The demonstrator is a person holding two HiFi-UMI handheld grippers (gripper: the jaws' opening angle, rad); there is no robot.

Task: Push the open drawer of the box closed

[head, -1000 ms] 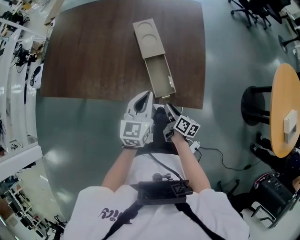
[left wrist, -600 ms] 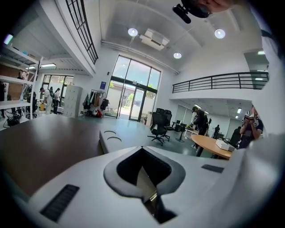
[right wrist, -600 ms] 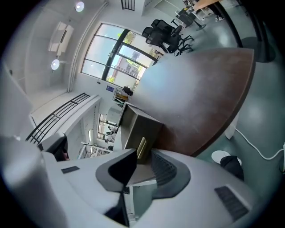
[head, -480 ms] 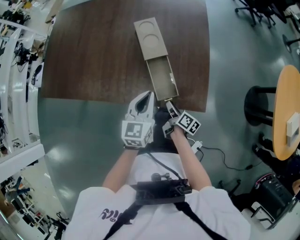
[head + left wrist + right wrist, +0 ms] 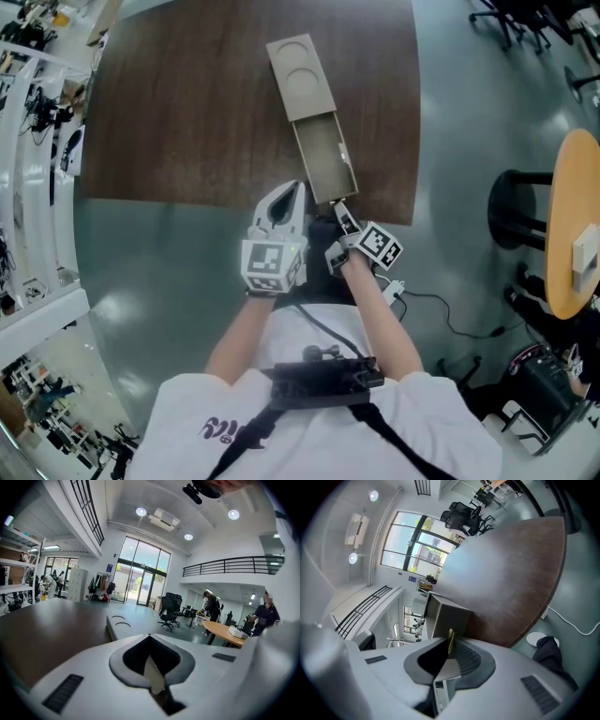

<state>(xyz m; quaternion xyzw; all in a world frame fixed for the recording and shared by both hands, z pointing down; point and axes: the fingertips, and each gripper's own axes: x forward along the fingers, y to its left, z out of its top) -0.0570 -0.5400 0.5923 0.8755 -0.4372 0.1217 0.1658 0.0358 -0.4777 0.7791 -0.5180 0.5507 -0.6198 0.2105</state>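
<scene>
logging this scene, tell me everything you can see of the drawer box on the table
The drawer box is long, flat and tan, like card or wood, with two round recesses in its top. It lies slanted on the dark wooden table. Its drawer stands pulled out toward the person and looks empty. The right gripper is at the drawer's front, jaws closing with a thin yellowish strip between them.
</scene>
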